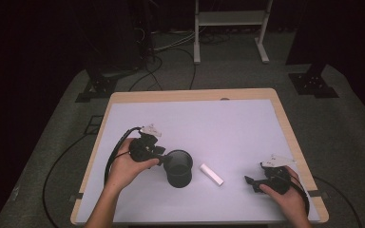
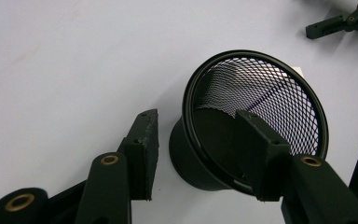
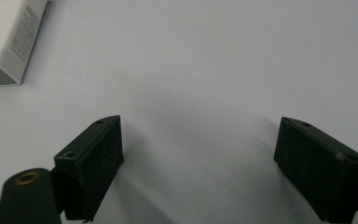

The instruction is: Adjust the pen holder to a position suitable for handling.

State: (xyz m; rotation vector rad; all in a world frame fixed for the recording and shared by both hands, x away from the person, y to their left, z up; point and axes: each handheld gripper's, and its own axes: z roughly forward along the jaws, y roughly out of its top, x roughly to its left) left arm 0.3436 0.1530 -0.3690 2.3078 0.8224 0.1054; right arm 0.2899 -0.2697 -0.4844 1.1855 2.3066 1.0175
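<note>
A black mesh cup [image 1: 179, 168] stands upright on the white table top [image 1: 218, 123], left of the middle near the front. My left gripper [image 1: 166, 159] is at the cup's left rim. In the left gripper view the left gripper [image 2: 198, 121] straddles the wall of the mesh cup [image 2: 256, 93]: one jaw is inside, the other outside with a clear gap to the wall, so it is open. A small white box [image 1: 211, 174] lies flat just right of the cup. My right gripper [image 1: 249, 183] rests open near the front right, and between the jaws of the right gripper [image 3: 200, 123] is bare table.
The white box [image 3: 9, 42] sits at the upper left of the right gripper view, beyond the jaws. A wooden border [image 1: 285, 118] frames the table top. Cables [image 1: 116, 152] trail from both grippers over the table's sides.
</note>
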